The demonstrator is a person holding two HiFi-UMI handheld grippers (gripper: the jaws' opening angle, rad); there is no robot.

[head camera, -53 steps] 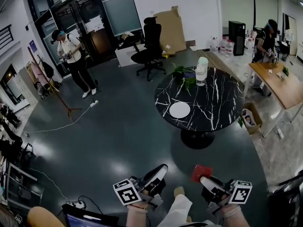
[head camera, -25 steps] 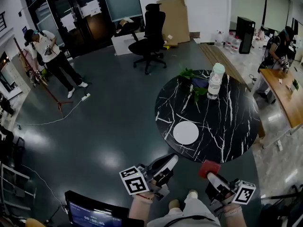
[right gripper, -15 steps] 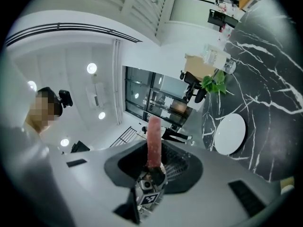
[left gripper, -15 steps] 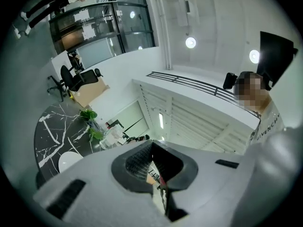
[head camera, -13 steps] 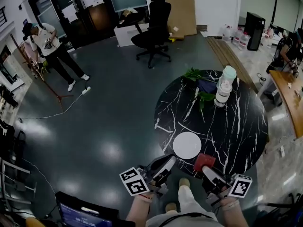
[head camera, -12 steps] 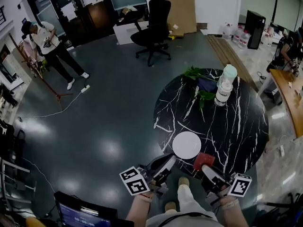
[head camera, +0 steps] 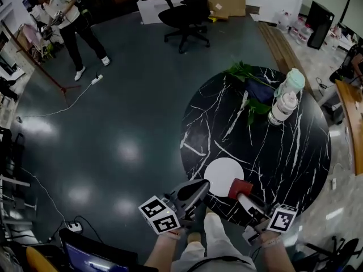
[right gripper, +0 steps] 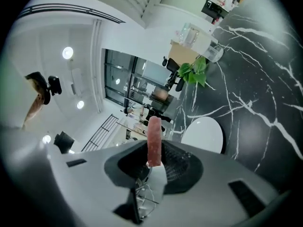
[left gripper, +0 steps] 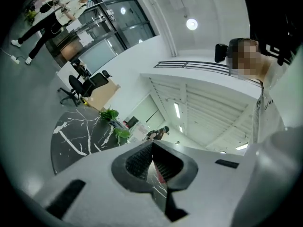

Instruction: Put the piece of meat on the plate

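A round white plate (head camera: 223, 176) lies near the front edge of the black marble table (head camera: 295, 152). My right gripper (head camera: 245, 199) is shut on the red piece of meat (head camera: 239, 188), which hangs over the table just right of the plate. In the right gripper view the meat (right gripper: 154, 141) sticks up on edge between the jaws, with the plate (right gripper: 203, 135) ahead of it to the right. My left gripper (head camera: 193, 190) hovers at the table's front edge, left of the plate, jaws together and empty. Its tips (left gripper: 151, 150) meet in the left gripper view.
Two water bottles (head camera: 285, 98) and a leafy plant (head camera: 249, 81) stand at the far side of the table. An office chair (head camera: 184, 13) and a person (head camera: 62, 10) are across the dark floor. A laptop (head camera: 96, 259) sits at the bottom left.
The table and plate have come much closer. Both grippers have moved forward and down to the table's front edge, and the meat now hangs beside the plate.
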